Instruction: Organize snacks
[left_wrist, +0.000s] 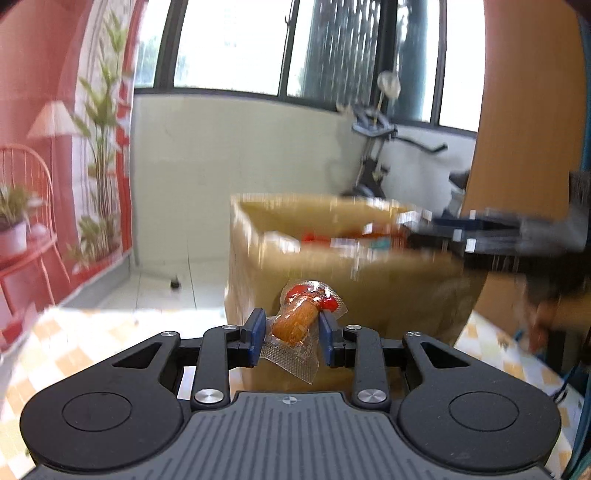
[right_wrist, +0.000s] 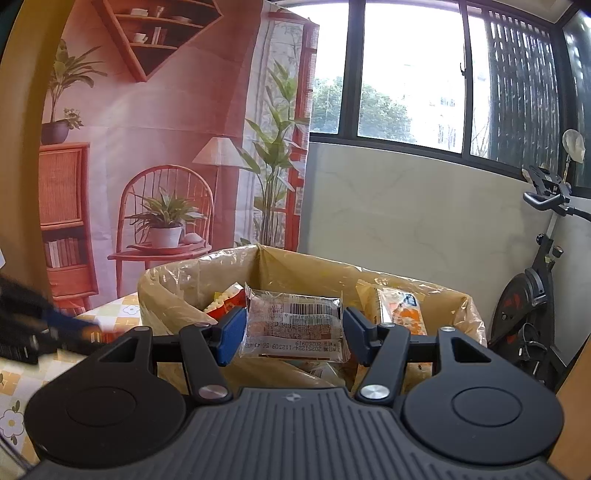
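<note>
My left gripper was clamped on a small orange sausage snack in crinkly clear wrap, just short of the plastic-lined cardboard box; a slippery film could let it slide out. My right gripper pinched a flat, barcoded cake packet above the box's snacks.
</note>
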